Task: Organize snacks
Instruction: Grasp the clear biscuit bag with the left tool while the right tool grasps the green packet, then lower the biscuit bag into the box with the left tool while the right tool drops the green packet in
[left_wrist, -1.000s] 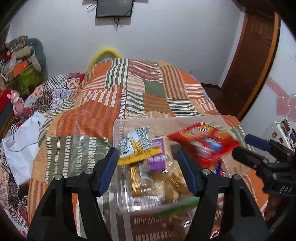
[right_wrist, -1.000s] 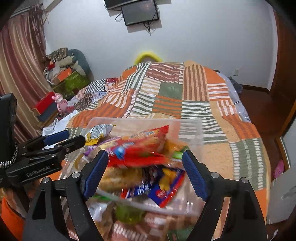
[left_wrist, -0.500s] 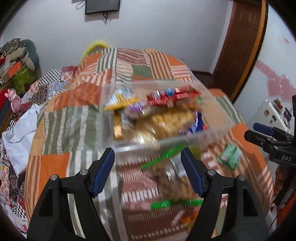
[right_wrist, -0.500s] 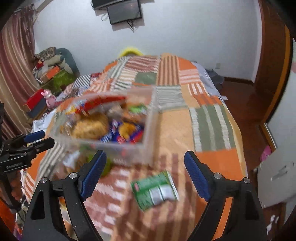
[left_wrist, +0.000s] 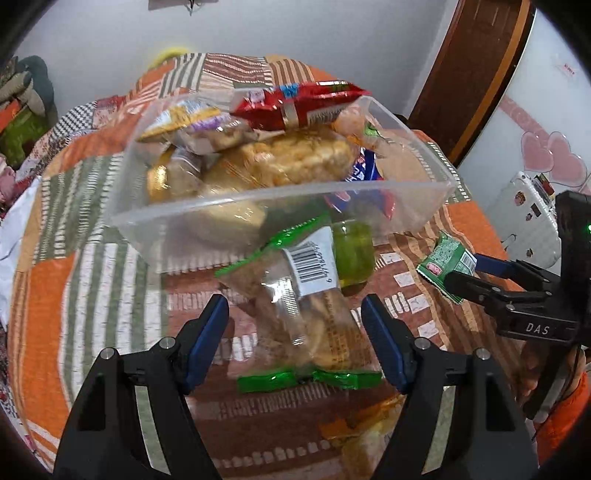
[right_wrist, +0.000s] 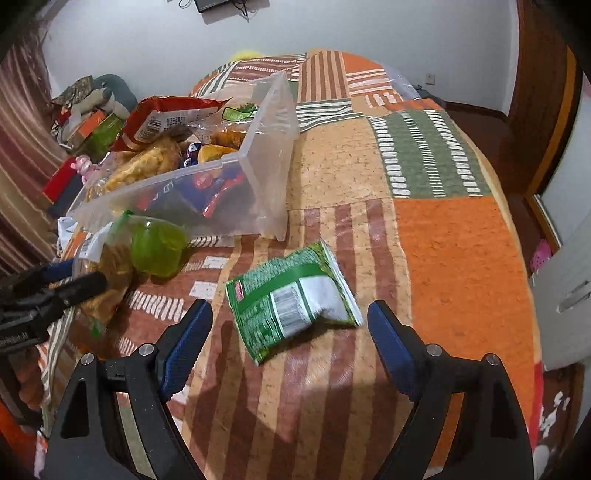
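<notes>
A clear plastic bin (left_wrist: 280, 199) full of snack packets sits on the patchwork bed; it also shows in the right wrist view (right_wrist: 266, 147). A clear green-edged bag of biscuits (left_wrist: 306, 310) lies in front of it, between the open jaws of my left gripper (left_wrist: 295, 328). A green jelly cup (left_wrist: 352, 254) stands beside the bag. A small green packet (right_wrist: 291, 299) lies on the bedspread between the open jaws of my right gripper (right_wrist: 290, 332). Neither gripper holds anything.
A red packet (left_wrist: 295, 103) tops the bin's pile. An orange wrapper (left_wrist: 354, 424) lies near the left gripper. The bed's edge drops to the floor on the right (right_wrist: 524, 258). Clutter and a curtain stand at the left (right_wrist: 74, 122).
Both grippers have pulled back from the bin and tilted down. The bag of biscuits, the jelly cup and the green packet have come into view on the bedspread.
</notes>
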